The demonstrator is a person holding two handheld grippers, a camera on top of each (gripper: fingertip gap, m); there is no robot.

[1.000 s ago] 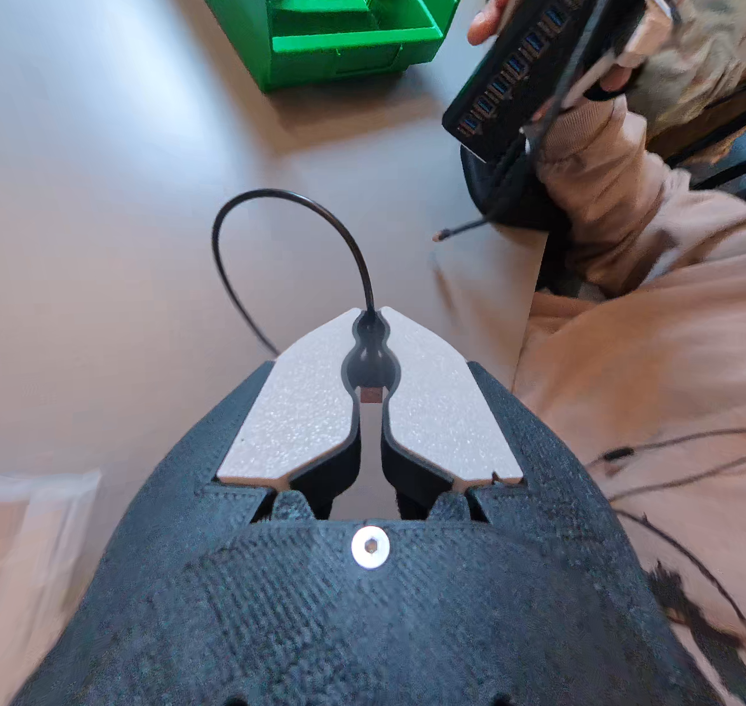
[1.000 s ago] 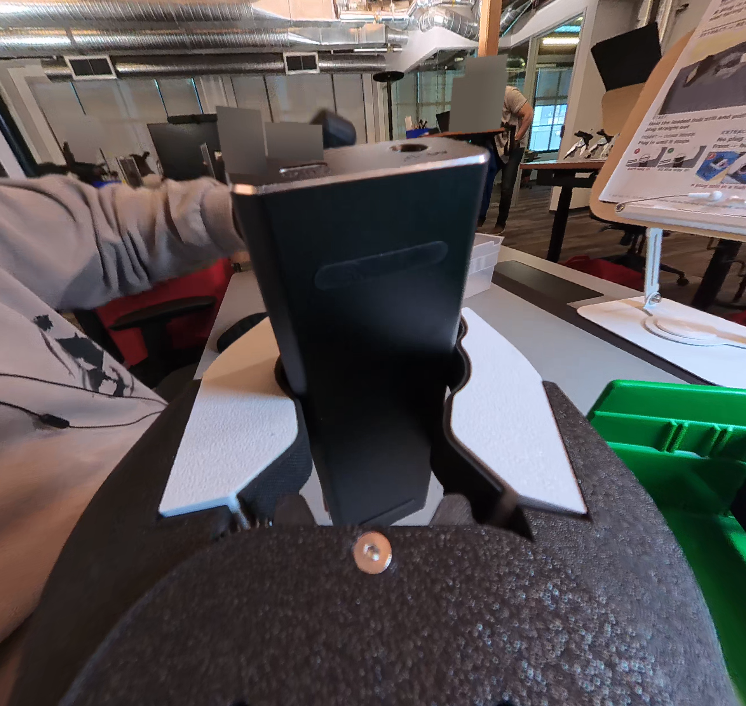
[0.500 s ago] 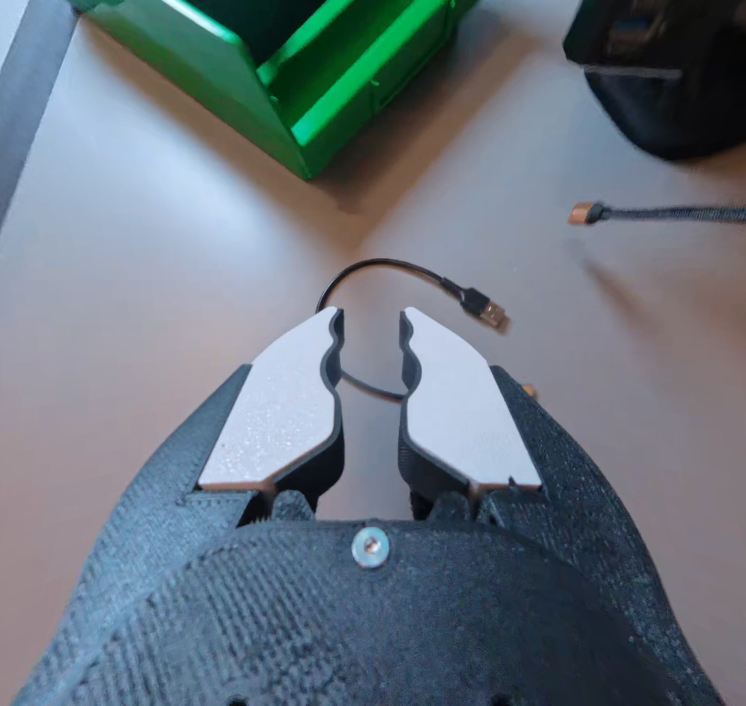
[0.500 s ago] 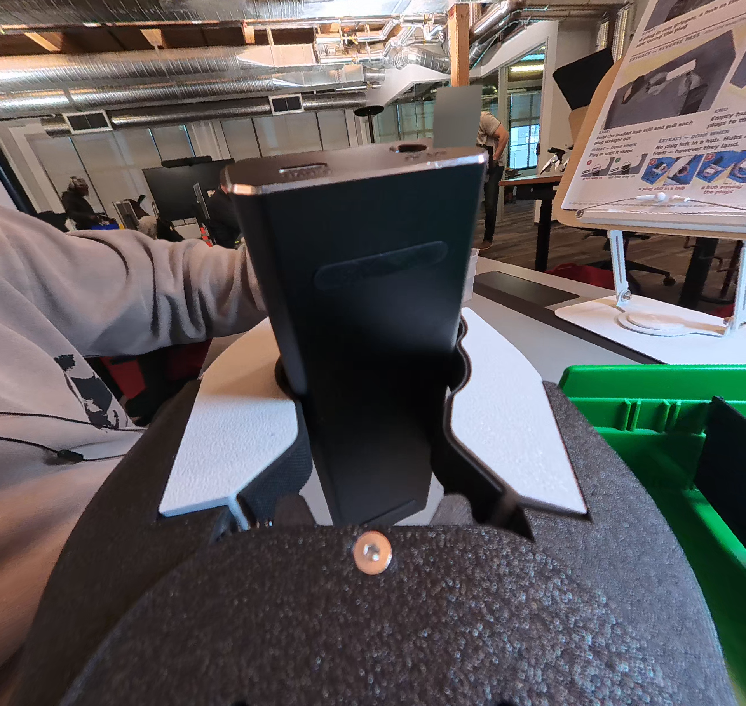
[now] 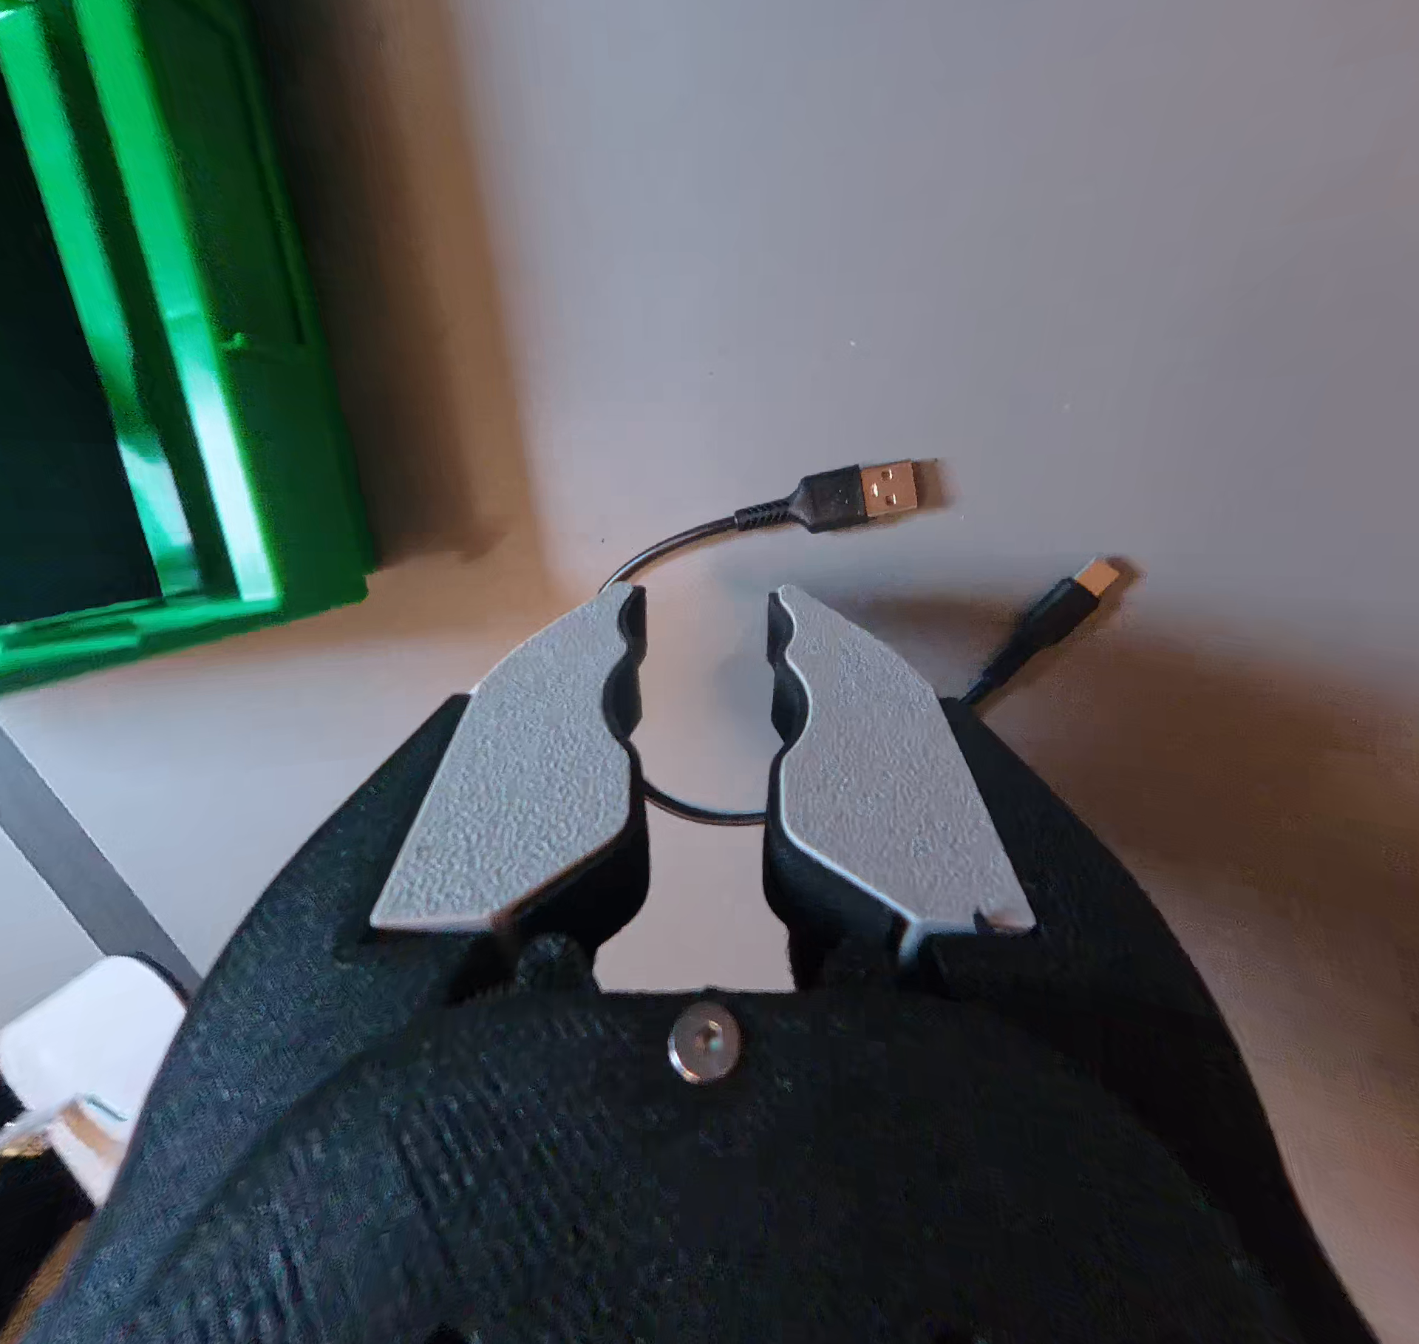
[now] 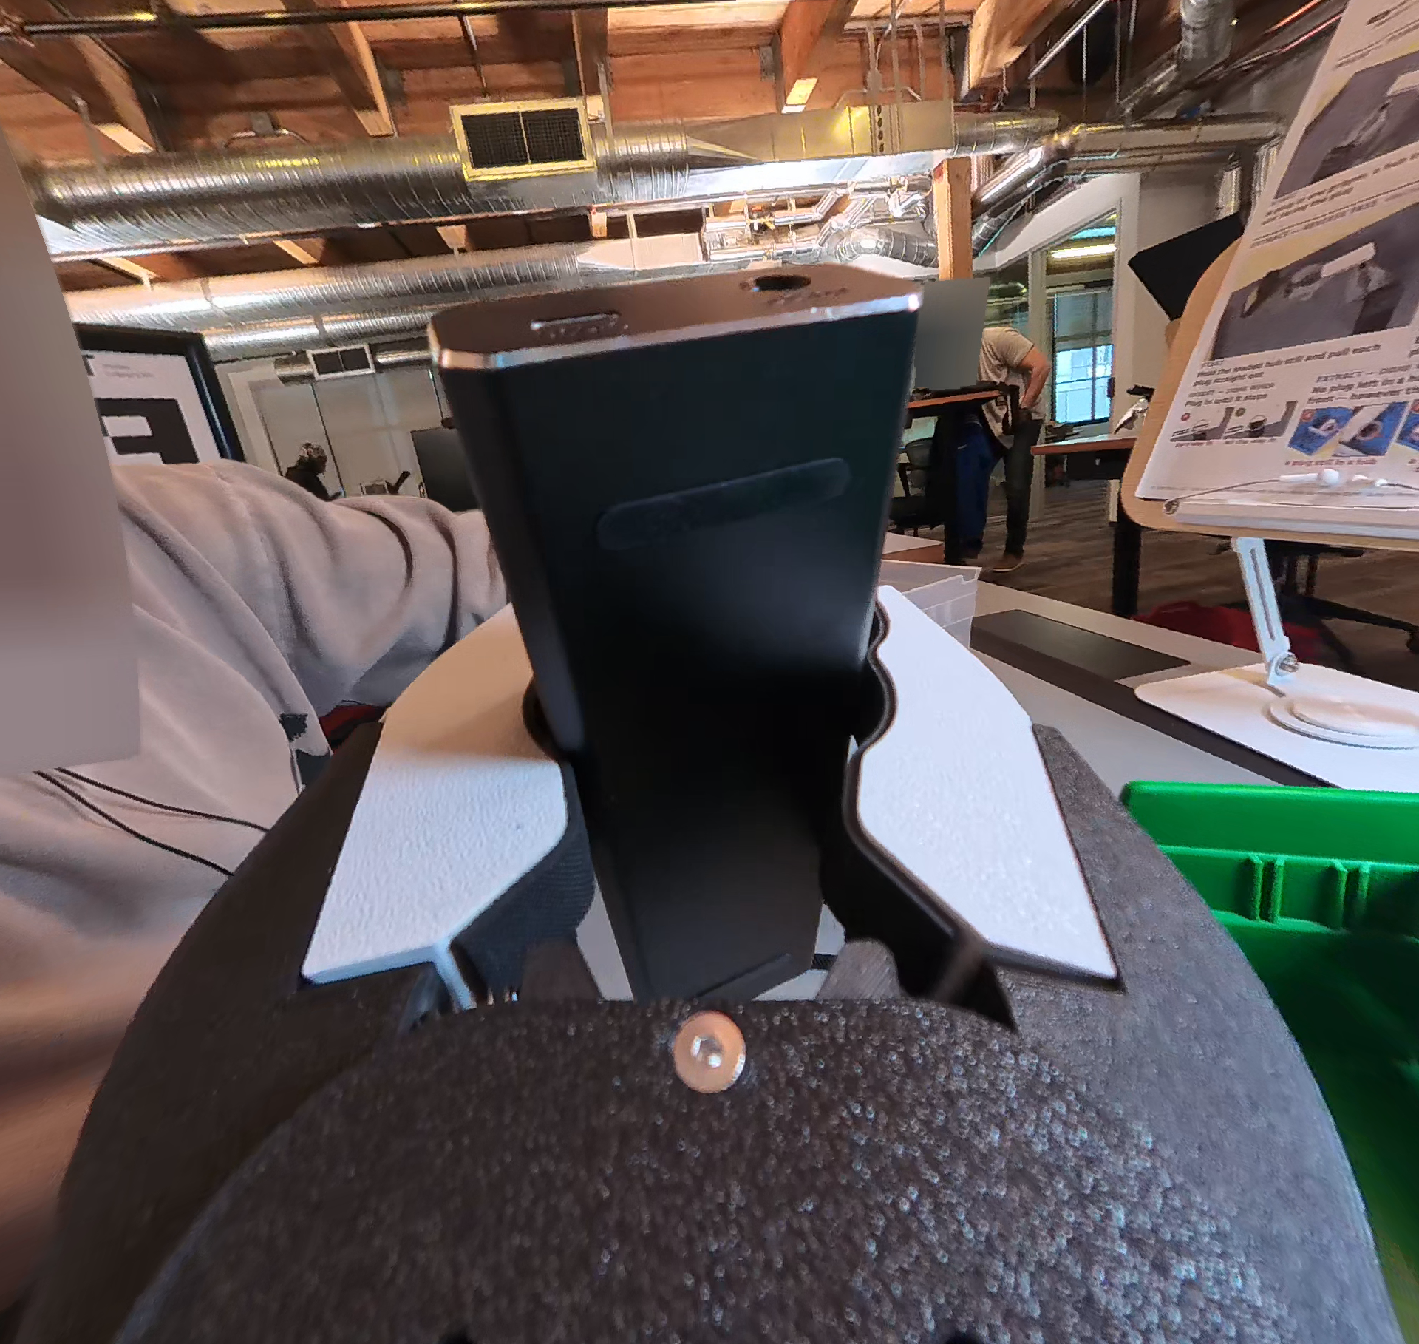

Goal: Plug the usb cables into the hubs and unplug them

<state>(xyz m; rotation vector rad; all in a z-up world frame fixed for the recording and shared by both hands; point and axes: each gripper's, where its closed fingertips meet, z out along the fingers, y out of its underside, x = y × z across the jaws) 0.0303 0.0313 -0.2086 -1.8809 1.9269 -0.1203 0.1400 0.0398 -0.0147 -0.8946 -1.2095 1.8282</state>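
Observation:
In the left wrist view my left gripper (image 5: 706,600) is open and empty, low over the grey table (image 5: 921,193). A short black USB cable (image 5: 691,539) lies loose on the table under it; its thin wire crosses the gap between my fingers without touching the pads. Its flat metal plug (image 5: 887,493) lies just ahead, to the right. The cable's other, smaller plug (image 5: 1098,577) lies to the right of my right finger. In the right wrist view my right gripper (image 6: 706,662) is shut on a black USB hub (image 6: 683,524), held upright in the air with its silver-rimmed end up.
A green plastic bin stands at the left in the left wrist view (image 5: 153,309) and at the lower right in the right wrist view (image 6: 1305,885). An instruction sheet on a white stand (image 6: 1305,309) is at the right. A person's grey sleeve (image 6: 269,616) is left of the hub. Tip to tip, the grippers are about 20 centimeters apart.
A second ago my left gripper was shut on the cable's plug; it has opened and let the cable drop onto the table, then swung down over it. The right gripper keeps its hold on the hub.

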